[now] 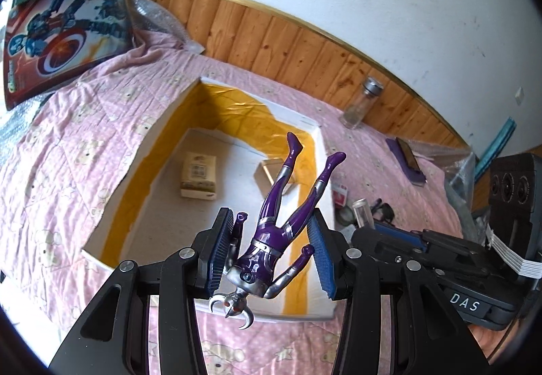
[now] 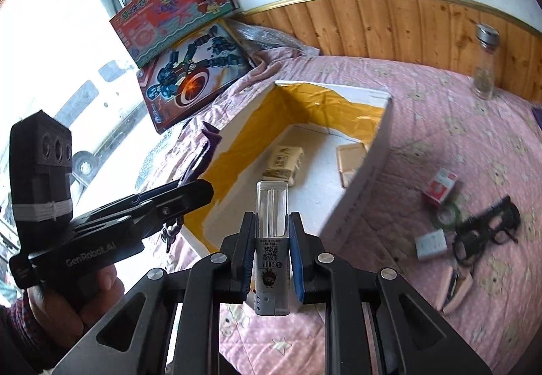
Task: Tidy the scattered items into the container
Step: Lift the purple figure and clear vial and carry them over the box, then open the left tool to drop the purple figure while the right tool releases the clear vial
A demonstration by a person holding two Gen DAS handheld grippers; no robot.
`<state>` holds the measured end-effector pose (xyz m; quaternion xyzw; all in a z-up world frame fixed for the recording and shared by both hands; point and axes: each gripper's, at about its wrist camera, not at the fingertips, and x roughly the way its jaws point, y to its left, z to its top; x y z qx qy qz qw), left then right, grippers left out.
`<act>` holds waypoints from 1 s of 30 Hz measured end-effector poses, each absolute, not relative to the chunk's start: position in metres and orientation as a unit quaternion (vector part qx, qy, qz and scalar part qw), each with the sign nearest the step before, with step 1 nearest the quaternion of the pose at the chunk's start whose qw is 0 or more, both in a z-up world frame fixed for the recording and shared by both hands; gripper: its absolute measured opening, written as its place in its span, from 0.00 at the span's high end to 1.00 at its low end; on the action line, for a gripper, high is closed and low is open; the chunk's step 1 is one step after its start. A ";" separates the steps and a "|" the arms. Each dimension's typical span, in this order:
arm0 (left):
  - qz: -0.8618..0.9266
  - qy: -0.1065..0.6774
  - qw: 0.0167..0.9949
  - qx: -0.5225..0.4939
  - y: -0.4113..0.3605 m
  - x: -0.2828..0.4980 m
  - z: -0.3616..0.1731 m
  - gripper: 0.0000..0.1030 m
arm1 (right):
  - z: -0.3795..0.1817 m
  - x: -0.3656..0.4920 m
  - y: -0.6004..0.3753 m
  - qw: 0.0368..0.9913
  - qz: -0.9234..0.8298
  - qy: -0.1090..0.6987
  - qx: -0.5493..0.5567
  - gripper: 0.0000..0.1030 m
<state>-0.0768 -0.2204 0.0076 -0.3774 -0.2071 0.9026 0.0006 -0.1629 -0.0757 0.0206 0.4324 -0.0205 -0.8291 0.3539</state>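
2 loads near box. Box ahead, below both. My left gripper wide, figure loose between pads, legs pointing forward over box. My right gripper clamps tube, long axis forward, just short of rim.

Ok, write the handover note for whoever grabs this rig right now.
Left hand-held gripper: purple and silver action figure sits between its pads, jaws look parted, over the white cardboard box with yellow lining.
Right hand-held gripper: shut on clear-topped grey tube, near the box's front edge.
Done: two small cartons already in the box.
Left: drop both; collect red-white packet, black toy gun, white block.
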 end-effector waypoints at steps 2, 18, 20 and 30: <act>0.899 -0.211 -0.007 -0.384 -0.230 -0.080 0.005 0.54 | 0.021 -0.166 -0.086 0.358 -0.827 -0.016 0.433 0.80; 0.867 -0.193 -0.027 -0.459 -0.258 -0.108 -0.025 0.54 | 0.006 -0.190 -0.136 0.361 -0.809 0.038 0.463 0.80; 0.867 -0.181 -0.028 -0.465 -0.257 -0.112 -0.027 0.54 | 0.002 -0.191 -0.141 0.361 -0.803 0.051 0.471 0.80; 0.853 -0.108 -0.040 -0.509 -0.250 -0.128 -0.040 0.54 | -0.023 -0.192 -0.163 0.360 -0.777 0.123 0.501 0.80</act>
